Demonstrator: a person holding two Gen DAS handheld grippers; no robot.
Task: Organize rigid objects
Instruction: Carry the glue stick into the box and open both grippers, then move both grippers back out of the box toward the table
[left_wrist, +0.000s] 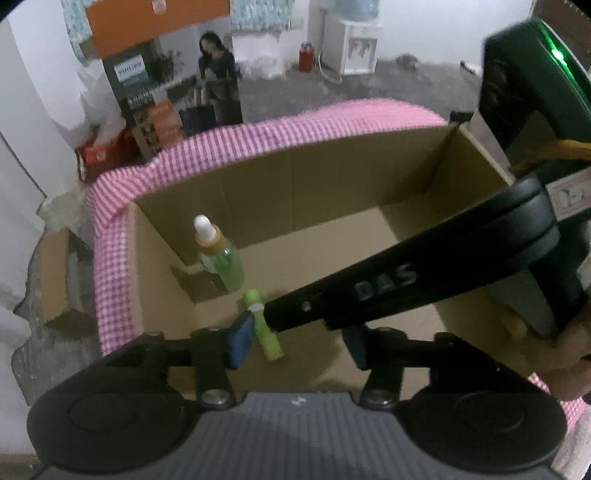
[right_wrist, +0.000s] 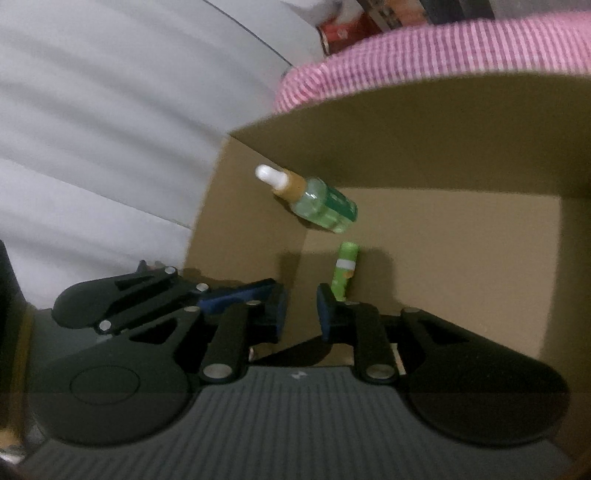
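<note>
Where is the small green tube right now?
The green tube lies on the floor of the cardboard box near its left corner, just in front of the dropper bottle.

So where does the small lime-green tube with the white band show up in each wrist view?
Left wrist: small lime-green tube lying low centre on the box floor, beside the left pad.
Right wrist: centre, just above the right pad.
Shared landmark: green dropper bottle with white tip.

Green dropper bottle (right_wrist: 320, 205) with white tip and tan collar, upright in the cardboard box (right_wrist: 461, 147) corner, beyond the right claw (right_wrist: 301, 314). Small green tube (right_wrist: 345, 269) with white band, lying on the box floor just ahead of that claw's right finger.
</note>
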